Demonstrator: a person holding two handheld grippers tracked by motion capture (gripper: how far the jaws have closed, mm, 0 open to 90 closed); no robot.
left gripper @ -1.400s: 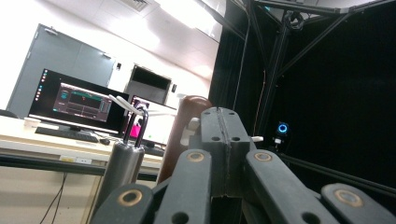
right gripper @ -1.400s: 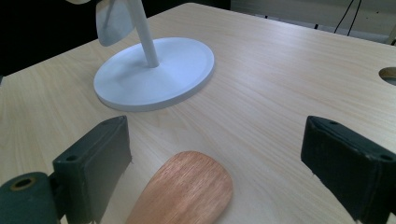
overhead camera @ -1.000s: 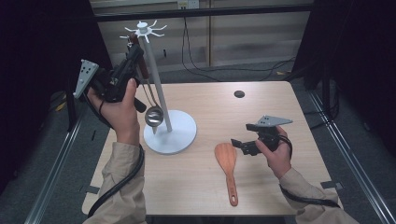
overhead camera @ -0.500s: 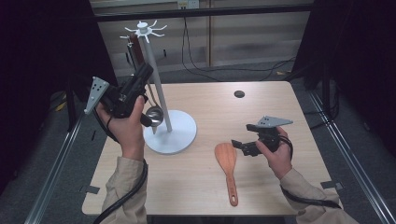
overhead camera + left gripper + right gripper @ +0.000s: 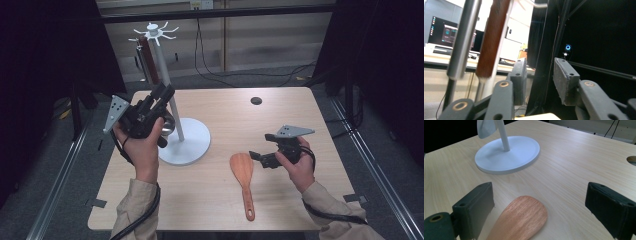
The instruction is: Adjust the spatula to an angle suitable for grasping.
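At left we see the left gripper (image 5: 161, 97) beside the white rack (image 5: 184, 145); its jaws have just been opening, nothing between them, and the ladle (image 5: 146, 59) hangs on the rack's far-left side. At right, the right gripper (image 5: 256, 156) rests with jaws spread wide and empty, just right of the wooden spatula (image 5: 244, 176) lying flat on the table (image 5: 280, 210).

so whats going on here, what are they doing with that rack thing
A person holds a gripper in each hand at a light wooden table. The left gripper is beside the white utensil stand, where a wood-handled metal ladle hangs; its jaws have just been opening, nothing between them. The right gripper hovers open over the blade of a wooden spatula lying flat.
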